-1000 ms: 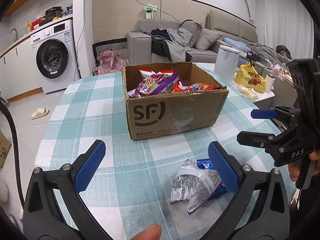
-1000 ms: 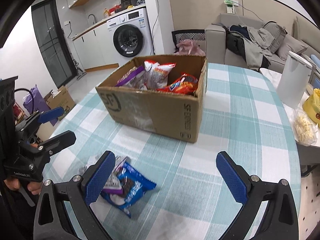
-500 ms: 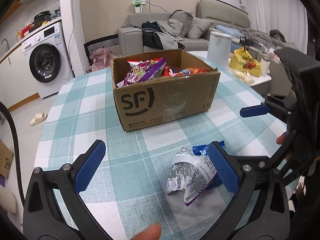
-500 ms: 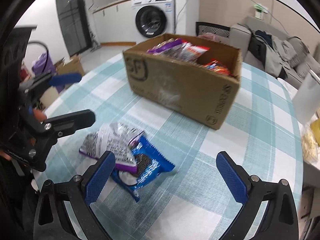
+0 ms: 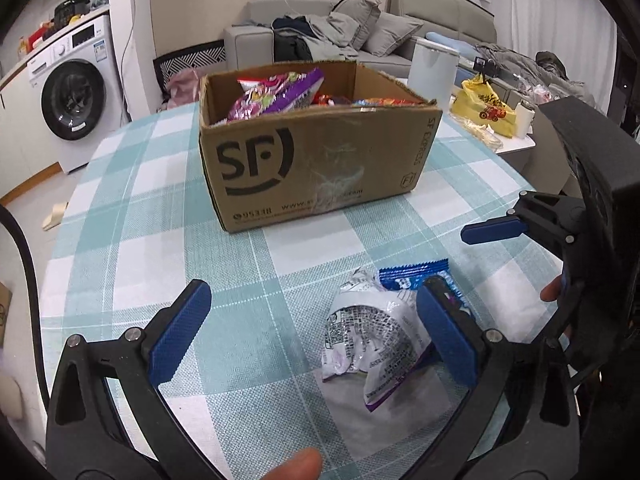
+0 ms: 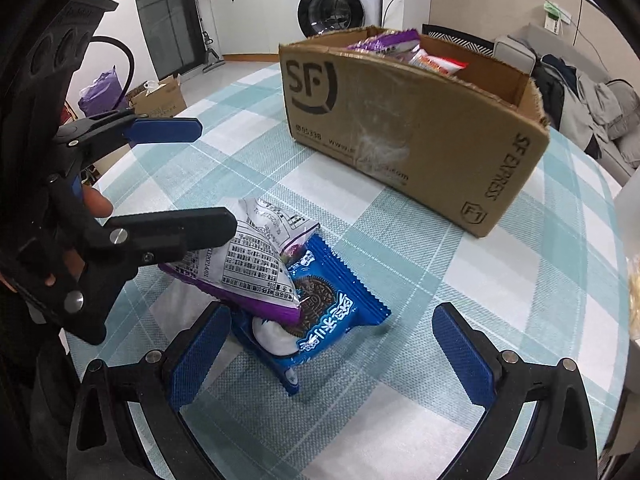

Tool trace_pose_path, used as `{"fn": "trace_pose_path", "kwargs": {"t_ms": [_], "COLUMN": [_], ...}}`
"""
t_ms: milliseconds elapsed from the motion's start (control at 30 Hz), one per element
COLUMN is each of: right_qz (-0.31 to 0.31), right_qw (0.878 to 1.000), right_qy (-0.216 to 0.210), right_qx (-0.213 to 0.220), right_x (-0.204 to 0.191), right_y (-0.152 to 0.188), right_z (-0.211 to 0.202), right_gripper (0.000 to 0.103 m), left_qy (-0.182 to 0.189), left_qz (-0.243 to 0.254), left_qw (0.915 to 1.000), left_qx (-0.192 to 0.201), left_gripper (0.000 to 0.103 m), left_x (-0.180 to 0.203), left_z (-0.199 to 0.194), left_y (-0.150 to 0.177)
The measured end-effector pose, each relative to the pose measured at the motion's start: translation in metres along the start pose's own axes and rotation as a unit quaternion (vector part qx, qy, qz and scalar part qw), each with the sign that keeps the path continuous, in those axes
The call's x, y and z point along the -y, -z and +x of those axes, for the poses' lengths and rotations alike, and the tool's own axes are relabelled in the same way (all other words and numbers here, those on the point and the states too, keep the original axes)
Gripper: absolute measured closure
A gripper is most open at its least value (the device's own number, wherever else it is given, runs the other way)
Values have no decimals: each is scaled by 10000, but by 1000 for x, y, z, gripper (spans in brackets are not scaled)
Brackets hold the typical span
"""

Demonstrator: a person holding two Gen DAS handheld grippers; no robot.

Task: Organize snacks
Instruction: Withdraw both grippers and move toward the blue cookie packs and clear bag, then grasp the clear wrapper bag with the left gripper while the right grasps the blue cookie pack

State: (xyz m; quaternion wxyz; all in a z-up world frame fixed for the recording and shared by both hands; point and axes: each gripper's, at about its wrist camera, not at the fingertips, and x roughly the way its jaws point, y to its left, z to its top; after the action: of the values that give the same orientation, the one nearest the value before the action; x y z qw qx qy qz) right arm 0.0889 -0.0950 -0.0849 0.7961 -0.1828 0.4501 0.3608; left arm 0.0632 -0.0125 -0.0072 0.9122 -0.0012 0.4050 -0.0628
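Left gripper (image 5: 314, 338) and right gripper (image 6: 328, 354), both spread wide, grasping nothing. Crinkly silver-purple foil snack packet (image 5: 370, 336) overlapping glossy blue cookie packet (image 6: 324, 314). Brown corrugated cardboard box (image 5: 320, 160) at twelve o'clock.

Silver-purple packet (image 6: 256, 258) atop blue cookie packet (image 6: 320, 320); box (image 6: 404, 128) holds snacks.

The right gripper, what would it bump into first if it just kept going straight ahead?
Probably the blue cookie packet, lying just ahead between the open right gripper's fingers. The silver and purple snack bag overlaps it on the left. Depth is uncertain.
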Motion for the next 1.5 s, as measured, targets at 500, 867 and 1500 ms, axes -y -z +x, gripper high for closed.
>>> {"fn": "trace_pose_path", "kwargs": {"t_ms": [500,867,1500], "right_qz": [558,734,742], "right_qw": [9983,9973,9968], "right_qy": [177,12,280], "right_qx": [-47,39,85], "right_x": [41,40,35], "right_y": [4,-1,-3], "right_z": [3,4,11], "right_gripper": [0,0,10], "left_qy": [55,10,11], "left_qz": [171,215,-51], "left_qw": [9993,9984,9984], "left_qx": [-321,-527,-559], "left_gripper": [1,1,6], "left_x": [2,-5,-22], "left_z": [23,37,59], "left_y": [9,14,17]}}
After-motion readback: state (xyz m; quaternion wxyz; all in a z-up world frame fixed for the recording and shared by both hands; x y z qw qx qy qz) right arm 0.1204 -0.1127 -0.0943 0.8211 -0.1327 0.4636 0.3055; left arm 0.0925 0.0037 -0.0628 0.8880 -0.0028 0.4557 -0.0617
